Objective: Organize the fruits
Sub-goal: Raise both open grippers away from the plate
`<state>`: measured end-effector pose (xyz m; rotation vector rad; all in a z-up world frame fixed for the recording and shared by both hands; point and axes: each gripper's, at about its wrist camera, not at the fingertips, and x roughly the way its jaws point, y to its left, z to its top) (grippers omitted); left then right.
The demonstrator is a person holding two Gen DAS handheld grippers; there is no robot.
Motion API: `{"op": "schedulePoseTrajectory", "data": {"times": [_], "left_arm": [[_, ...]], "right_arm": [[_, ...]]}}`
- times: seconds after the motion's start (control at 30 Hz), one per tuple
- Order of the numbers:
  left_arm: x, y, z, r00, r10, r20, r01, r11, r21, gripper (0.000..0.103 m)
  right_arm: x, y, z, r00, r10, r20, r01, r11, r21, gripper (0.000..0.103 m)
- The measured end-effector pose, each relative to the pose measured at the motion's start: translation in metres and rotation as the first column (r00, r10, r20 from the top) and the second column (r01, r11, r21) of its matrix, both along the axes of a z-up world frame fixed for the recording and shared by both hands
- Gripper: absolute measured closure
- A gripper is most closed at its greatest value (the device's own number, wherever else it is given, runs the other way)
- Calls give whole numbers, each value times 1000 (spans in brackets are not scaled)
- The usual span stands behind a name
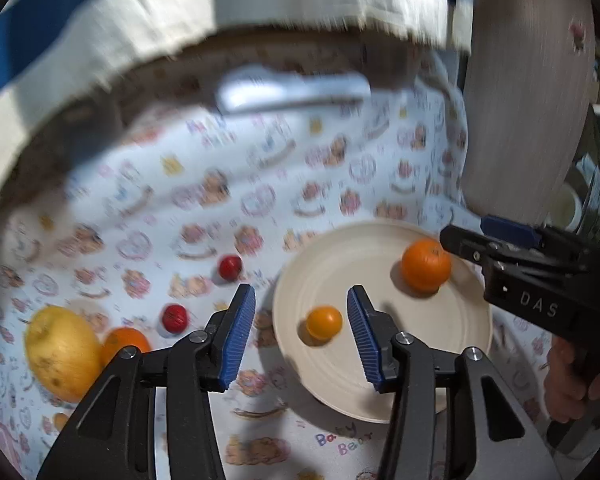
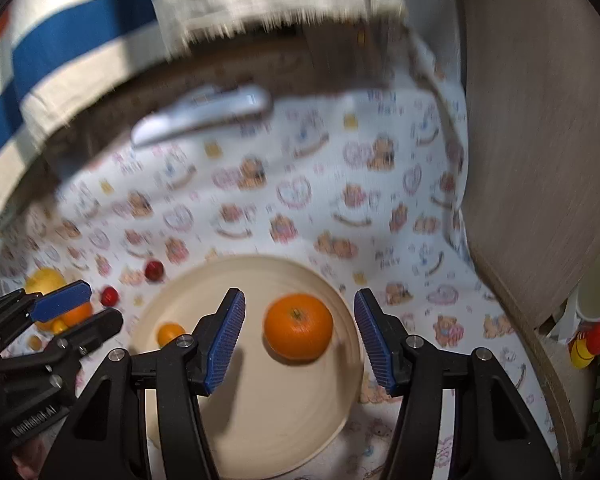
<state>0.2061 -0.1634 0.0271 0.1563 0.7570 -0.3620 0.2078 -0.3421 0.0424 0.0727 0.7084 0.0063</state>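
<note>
Between the spread pads of the left tool (image 1: 301,330) sits a small orange fruit (image 1: 324,322) on the cream plate (image 1: 380,380), untouched; the jaws stand open and grip nothing. The right tool (image 2: 300,334) is likewise open and empty above a larger orange (image 2: 299,327) on the same plate, pads clear of it. Farther off, to the left of the plate on the bear-print tabletop (image 1: 260,184), lie two small red fruits (image 1: 175,318), another orange (image 1: 124,342) and a big yellow fruit (image 1: 62,352). These loose pieces lie on the left tool's side, so it looks nearer for the next pick, reaching left, away from the plate.
</note>
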Motion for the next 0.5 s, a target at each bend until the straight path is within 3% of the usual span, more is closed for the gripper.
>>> {"op": "schedulePoseTrajectory", "data": {"times": [0.3, 0.5], "left_arm": [[-35, 55, 73, 975, 68, 211, -64, 998, -26, 34], [-81, 97, 110, 912, 149, 382, -131, 989, -72, 13]], "right_arm": [[-28, 22, 26, 982, 60, 177, -58, 998, -17, 44], [-46, 35, 36, 955, 104, 278, -103, 994, -19, 44]]}}
